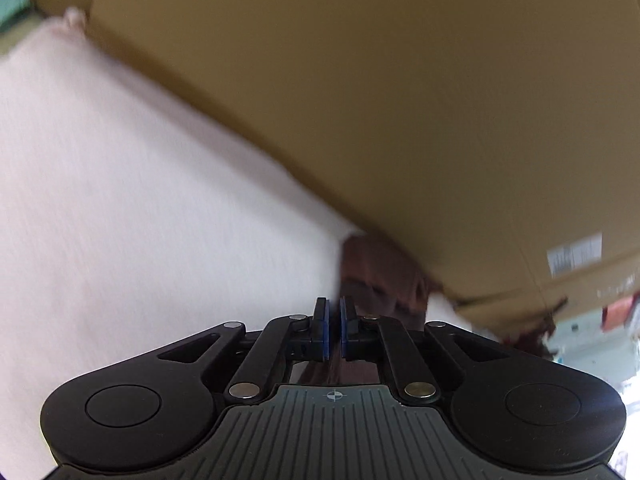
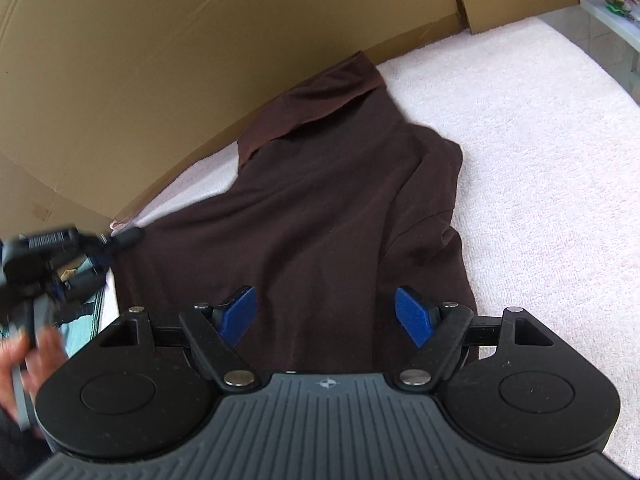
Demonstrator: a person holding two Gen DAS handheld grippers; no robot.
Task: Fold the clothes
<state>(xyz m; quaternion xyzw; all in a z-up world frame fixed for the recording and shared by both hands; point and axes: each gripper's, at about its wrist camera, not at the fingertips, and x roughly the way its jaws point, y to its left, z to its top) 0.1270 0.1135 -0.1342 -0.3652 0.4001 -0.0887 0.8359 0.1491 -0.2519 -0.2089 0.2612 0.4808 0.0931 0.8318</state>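
Brown fabric of the garment [image 1: 380, 268] shows in the left wrist view as a blurred patch just ahead of the left gripper [image 1: 333, 330], on a white towel [image 1: 140, 220] beside a cardboard box [image 1: 400, 100]. Its jaws stand nearly together with a slim gap; whether cloth is pinched there cannot be told.

Right wrist view: the garment lies partly gathered on the towel, collar end toward the box, its near part running under and between the wide-parted, empty jaws of the right gripper [image 2: 325, 316]. The left gripper's tip sits at the garment's left edge, held by a hand [image 2: 24, 356].

Judgement: a clean fold calls for gripping opposite edges, keeping the cloth taut and flat, and avoiding a bunched grab.
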